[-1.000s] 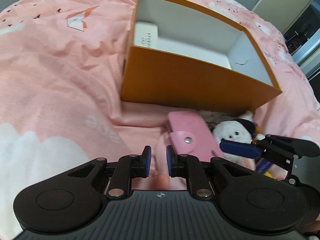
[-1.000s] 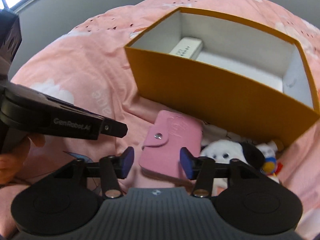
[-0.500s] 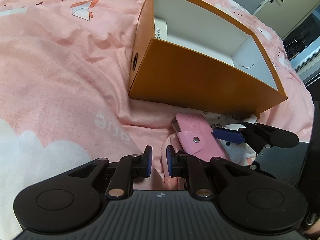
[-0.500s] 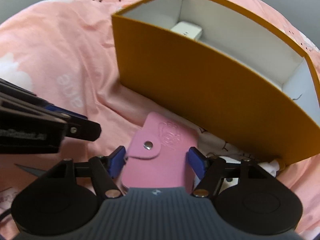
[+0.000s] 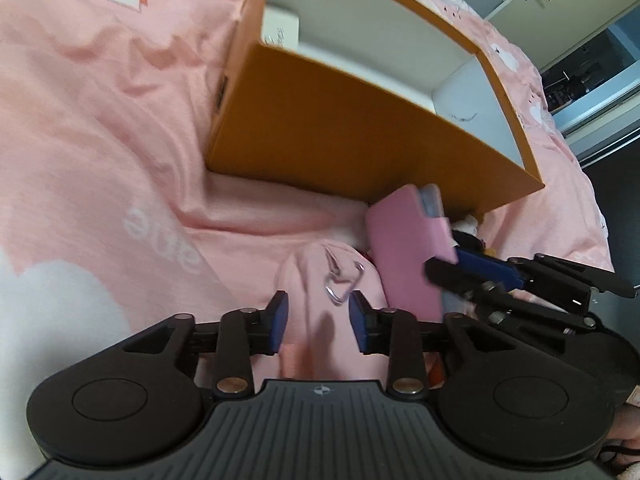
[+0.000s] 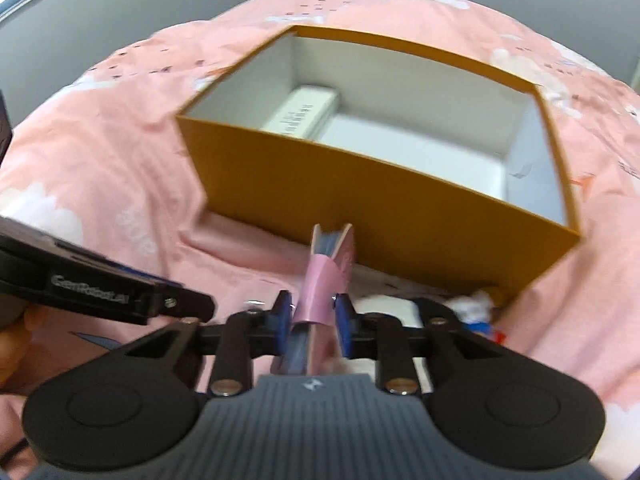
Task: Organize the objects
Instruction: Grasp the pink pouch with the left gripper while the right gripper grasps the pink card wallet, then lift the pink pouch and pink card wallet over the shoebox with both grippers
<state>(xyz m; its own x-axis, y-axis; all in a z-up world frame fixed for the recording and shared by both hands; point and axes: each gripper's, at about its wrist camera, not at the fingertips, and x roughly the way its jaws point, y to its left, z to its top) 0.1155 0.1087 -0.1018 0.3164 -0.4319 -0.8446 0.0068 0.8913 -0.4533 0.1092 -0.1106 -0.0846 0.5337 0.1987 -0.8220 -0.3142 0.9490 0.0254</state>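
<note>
Orange box (image 6: pixel 360 196): open on the pink bed (image 5: pixel 100 152), holding one white carton (image 6: pixel 304 114).
Right gripper (image 6: pixel 311 318): fingers closing on the pink card wallet (image 6: pixel 326 276), held edge-up before the box.
Left gripper (image 5: pixel 319 320): fingers opening, empty.

One open orange cardboard box (image 6: pixel 360 200), one white carton (image 6: pixel 304 114) inside it, one pink snap wallet (image 6: pixel 326 276) before it.
</note>
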